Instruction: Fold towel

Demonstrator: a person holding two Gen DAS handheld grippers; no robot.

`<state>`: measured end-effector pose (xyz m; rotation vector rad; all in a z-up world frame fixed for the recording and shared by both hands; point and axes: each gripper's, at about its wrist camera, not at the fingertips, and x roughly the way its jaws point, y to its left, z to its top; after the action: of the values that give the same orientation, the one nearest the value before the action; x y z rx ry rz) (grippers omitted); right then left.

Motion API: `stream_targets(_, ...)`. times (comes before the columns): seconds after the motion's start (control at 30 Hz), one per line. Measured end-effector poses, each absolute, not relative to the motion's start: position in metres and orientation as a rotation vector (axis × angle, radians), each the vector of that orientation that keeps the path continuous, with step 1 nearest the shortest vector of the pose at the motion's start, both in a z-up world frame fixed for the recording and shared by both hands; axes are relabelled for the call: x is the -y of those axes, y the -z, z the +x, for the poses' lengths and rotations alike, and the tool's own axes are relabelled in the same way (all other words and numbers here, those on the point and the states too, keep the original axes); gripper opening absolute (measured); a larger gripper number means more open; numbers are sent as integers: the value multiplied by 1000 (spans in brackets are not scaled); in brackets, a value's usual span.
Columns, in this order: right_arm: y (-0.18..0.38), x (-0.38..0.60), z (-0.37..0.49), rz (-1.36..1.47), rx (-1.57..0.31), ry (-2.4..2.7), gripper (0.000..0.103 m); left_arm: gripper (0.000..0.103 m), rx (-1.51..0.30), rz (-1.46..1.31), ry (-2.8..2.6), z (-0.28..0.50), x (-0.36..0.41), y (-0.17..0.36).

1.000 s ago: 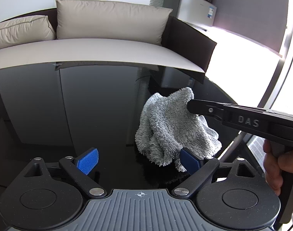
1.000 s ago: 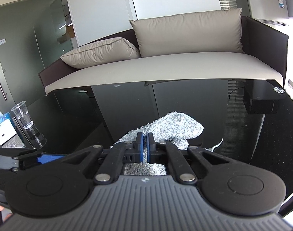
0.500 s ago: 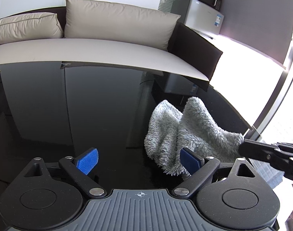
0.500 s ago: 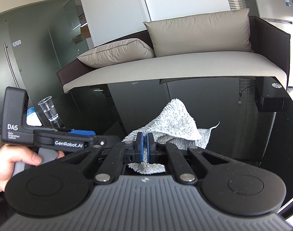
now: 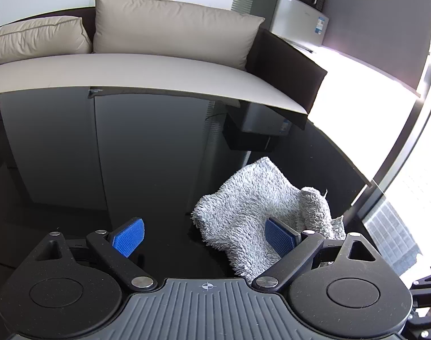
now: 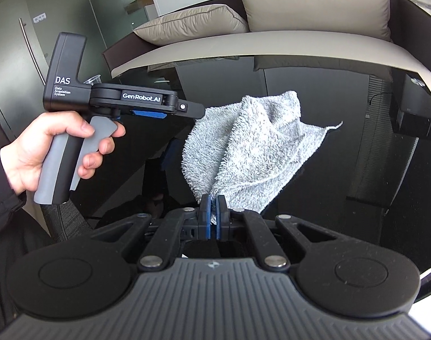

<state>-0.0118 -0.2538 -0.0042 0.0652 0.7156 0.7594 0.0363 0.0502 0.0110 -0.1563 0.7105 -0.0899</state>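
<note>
Black glossy table (image 5: 147, 170) under everything, beige sofa (image 5: 158, 68) behind it. Grey fluffy towel (image 6: 252, 153) partly lifted off the table, bunched and creased rather than spread, one corner pinched low in the right gripper (image 6: 212, 212) with jaws clamped tight on the fabric. Left gripper (image 5: 205, 233) held just beside the towel, jaws wide and empty, the far blue pad (image 5: 280, 238) in front of the pile, touching or not impossible to tell.

Likely trouble from here: thin pinch slipping out of the shut jaws if tugged hard, since only an edge looked caught; a second layer grabbed by the open jaws in that crumple, giving a twisted fold; cloth dragged toward the table's near edge.
</note>
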Motion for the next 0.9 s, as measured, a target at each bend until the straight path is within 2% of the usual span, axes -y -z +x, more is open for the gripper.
stream_targets(0.1, -3, 264, -3, 144, -666, -712, 11, 90, -716, -152, 92, 38, -49, -10)
stream_targets(0.17, -8, 270, 3, 190, -625, -668, 30, 90, -720, -150, 95, 39, -48, -8)
stream_targets(0.23, -10, 272, 11, 204, -602, -612, 37, 90, -716, -149, 104, 39, -46, -8)
stream_targets(0.63, 2, 273, 50, 160, -588, -429, 38, 90, -692, -113, 166, 46, -12, -5)
stream_targets(0.77, 7, 269, 59, 134, -589, -419, 37, 85, -690, -117, 181, 51, -2, -4)
stream_targets(0.9, 10, 265, 66, 124, -594, -394, 37, 85, -675, -125, 208, 52, 5, -6)
